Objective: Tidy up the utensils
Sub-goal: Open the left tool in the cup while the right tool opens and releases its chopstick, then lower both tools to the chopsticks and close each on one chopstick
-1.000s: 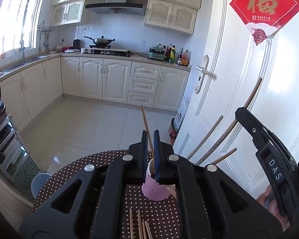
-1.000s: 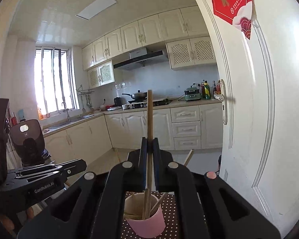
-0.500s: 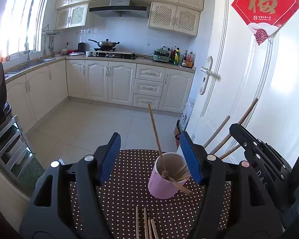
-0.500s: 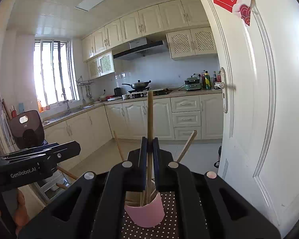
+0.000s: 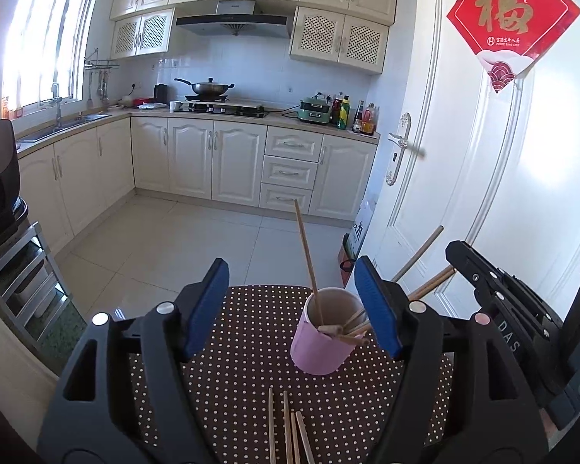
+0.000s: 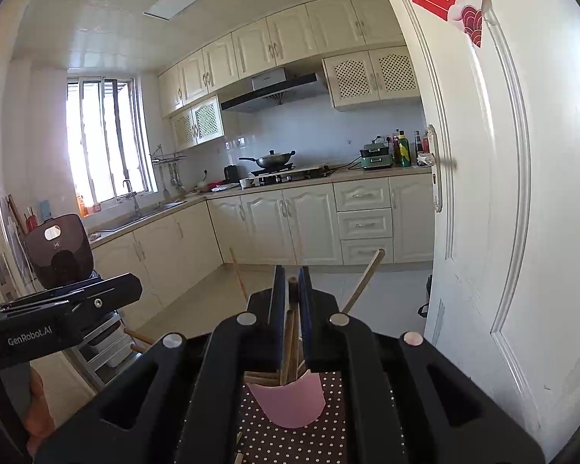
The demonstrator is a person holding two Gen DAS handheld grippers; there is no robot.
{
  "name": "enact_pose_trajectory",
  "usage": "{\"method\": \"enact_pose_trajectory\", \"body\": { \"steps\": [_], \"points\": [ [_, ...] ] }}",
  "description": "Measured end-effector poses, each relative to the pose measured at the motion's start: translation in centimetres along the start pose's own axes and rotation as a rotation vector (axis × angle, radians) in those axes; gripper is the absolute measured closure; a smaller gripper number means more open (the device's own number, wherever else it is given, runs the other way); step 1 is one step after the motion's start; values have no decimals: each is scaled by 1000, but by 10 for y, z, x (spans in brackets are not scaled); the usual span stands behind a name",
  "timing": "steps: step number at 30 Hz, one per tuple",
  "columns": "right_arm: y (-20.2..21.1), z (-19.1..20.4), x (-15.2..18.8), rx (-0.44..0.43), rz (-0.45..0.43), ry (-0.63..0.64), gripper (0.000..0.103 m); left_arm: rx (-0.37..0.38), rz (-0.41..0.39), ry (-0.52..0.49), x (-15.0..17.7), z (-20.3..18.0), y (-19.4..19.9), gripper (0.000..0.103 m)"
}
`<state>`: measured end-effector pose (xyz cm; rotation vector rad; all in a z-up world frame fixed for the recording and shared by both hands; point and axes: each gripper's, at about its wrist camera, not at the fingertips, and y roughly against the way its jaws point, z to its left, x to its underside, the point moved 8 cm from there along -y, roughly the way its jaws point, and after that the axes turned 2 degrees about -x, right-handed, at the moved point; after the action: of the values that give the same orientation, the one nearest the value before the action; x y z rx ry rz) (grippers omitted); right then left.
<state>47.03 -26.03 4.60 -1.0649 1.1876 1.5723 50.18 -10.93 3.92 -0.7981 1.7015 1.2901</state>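
Meanwhile, the left gripper [image 5: 290, 305] stood wide open around nothing, the pink cup [image 5: 323, 342] of chopsticks at lower centre, while the right gripper [image 6: 292, 301] pinched a chopstick [image 6: 289, 342] above that cup [image 6: 290, 402].

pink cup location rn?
The pink cup stands on the polka-dot tabletop, centre-right in the left wrist view beside the open left gripper's right finger, directly below the right gripper clamping a chopstick.
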Motion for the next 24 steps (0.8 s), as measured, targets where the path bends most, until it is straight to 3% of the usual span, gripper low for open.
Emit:
{"method": "enact_pose_trajectory", "body": {
  "steps": [12,19,24],
  "points": [
    [51,18,1,-19,14,62,93,-30,-4,-42,19,16,51,31],
    [67,37,31,-54,90,112,88,-66,39,-72,44,30,70,29],
    [60,46,65,-80,178,122,85,-79,125,-102,74,36,66,28]
  ]
}}
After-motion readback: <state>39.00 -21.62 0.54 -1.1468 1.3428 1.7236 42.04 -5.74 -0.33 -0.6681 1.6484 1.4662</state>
